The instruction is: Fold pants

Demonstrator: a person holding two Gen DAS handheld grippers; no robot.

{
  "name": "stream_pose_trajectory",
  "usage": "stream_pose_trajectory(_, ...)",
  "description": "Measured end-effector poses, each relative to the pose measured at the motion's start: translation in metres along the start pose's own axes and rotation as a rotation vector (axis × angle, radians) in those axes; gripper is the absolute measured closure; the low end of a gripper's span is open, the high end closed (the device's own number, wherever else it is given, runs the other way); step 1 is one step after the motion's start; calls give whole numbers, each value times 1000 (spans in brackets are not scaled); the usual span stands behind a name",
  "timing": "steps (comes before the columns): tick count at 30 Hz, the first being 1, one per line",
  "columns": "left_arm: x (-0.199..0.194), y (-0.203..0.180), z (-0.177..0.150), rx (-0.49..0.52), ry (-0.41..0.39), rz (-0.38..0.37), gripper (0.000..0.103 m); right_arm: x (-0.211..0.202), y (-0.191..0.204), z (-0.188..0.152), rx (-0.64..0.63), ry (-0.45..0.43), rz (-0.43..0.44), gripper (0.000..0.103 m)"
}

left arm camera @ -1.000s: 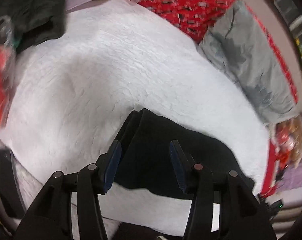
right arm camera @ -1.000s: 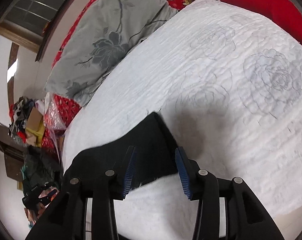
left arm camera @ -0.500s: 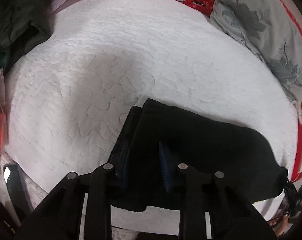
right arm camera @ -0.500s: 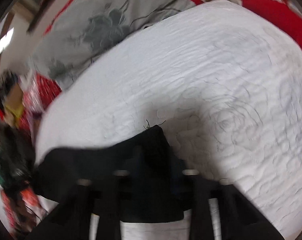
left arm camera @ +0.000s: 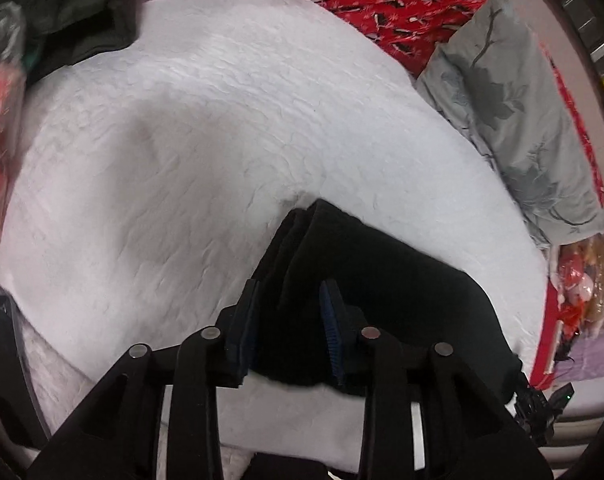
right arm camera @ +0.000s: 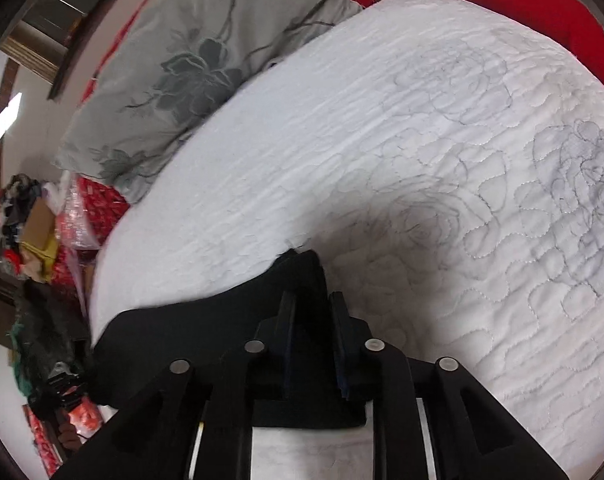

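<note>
Left wrist view shows the left gripper [left arm camera: 290, 330], half a second ago nearly closed, now half-open astride the folded black fabric pants [left arm camera: 382, 280] on the white quilted bed [left arm camera: 206, 128], while the right gripper [right arm camera: 312, 344] has pinched the pants' near corner, suggesting another fold beginning.

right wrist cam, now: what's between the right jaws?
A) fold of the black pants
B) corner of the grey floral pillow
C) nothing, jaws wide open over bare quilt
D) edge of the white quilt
A. In the right wrist view the right gripper has its jaws drawn close with the black pants pinched between them; the grey floral pillow lies far off at the edge of the white quilt.
</note>
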State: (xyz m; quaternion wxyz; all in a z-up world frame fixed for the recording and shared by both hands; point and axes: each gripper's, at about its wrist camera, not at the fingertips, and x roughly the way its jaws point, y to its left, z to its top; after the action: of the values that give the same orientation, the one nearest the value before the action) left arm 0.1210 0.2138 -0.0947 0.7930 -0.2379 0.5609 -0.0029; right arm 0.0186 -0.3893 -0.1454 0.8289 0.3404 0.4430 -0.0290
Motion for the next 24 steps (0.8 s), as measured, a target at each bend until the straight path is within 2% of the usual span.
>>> stream_pose_trajectory(1,-4,2,-6,-2,-2,-10,64,-4,0,-1,4,-3,11,71)
stream_pose_trajectory(3,-8,3,-17,2,-8,-11,53,-10,-1,-4,10,-3,28,65)
stream_pose_trajectory(7,3,3,-28,-5,-4,24,53,-10,-4,-10,15,17,17,65)
stream_pose_trajectory(9,14,4,-28,-6,-12,102,53,-7,-4,-12,14,26,-1,65)
stream_pose_trajectory(11,28,3,-27,19,5,196,53,-6,-1,-14,-5,32,-12,74)
stream_pose_trajectory(12,36,3,-27,18,24,205,52,-8,1,-16,-28,28,-20,89)
stream_pose_trajectory(13,40,3,-27,11,30,211,52,-10,2,-18,-48,19,-37,93)
stream_pose_trajectory(16,33,2,-26,-34,22,205,53,-4,-9,-18,-47,54,-83,92)
stream_pose_trajectory(17,27,1,-26,-48,17,199,53,-4,-12,-17,-31,60,-68,92)
stream_pose_trajectory(18,20,-1,-29,-60,9,186,53,-6,-13,-16,-19,61,-48,87)
stream_pose_trajectory(20,4,-5,-38,-85,-9,178,53,-17,-12,-12,-11,44,-21,86)
stream_pose_trajectory(22,-13,-21,-54,-96,-30,124,53,-31,-12,-6,-1,30,17,83)
stream_pose_trajectory(24,-20,-39,-70,-73,-21,73,53,-41,-15,2,5,14,26,70)
